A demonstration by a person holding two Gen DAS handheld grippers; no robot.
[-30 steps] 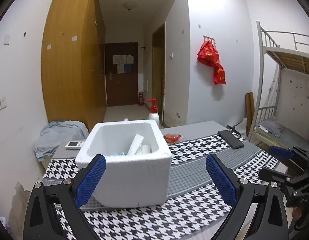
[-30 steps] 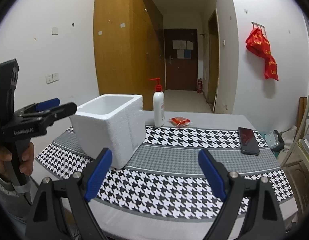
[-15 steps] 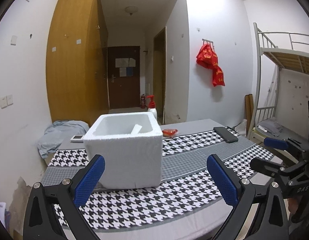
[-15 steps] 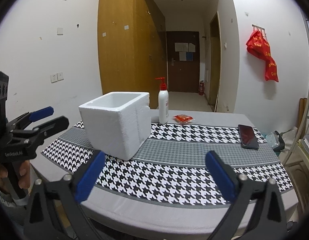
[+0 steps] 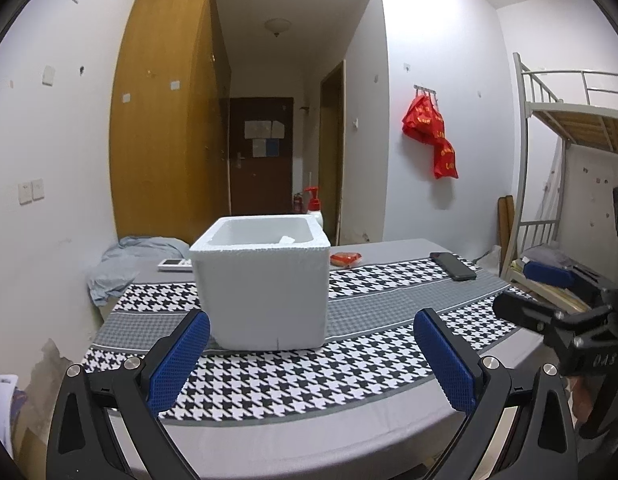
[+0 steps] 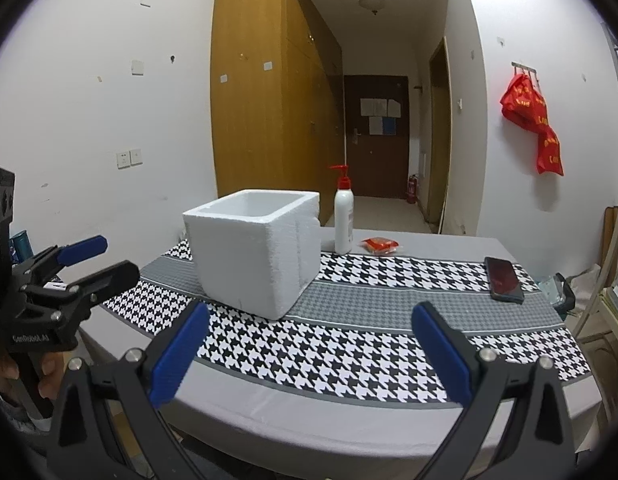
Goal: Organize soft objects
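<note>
A white foam box (image 5: 261,280) stands on the houndstooth tablecloth (image 5: 293,376); the tip of a white item (image 5: 287,239) peeks over its rim, and the rest of its contents is hidden. My left gripper (image 5: 309,344) hangs open in front of the box, near the table's front edge, with nothing between its blue pads. In the right wrist view the box (image 6: 253,252) sits left of centre. My right gripper (image 6: 309,340) is open wide and holds nothing. A small red packet (image 6: 380,245) lies behind the box. Each gripper shows in the other's view: the right (image 5: 525,296), the left (image 6: 97,264).
A white pump bottle (image 6: 343,216) with a red top stands beside the box. A black phone (image 6: 503,278) lies at the right of the table. A grey cloth (image 5: 129,256) and a white remote (image 5: 175,264) lie at the far left. A bunk bed (image 5: 569,128) stands on the right.
Both grippers have drawn back from the box toward the table's front edge, so the box looks smaller and its inside is mostly hidden. The right jaws have spread a little wider.
</note>
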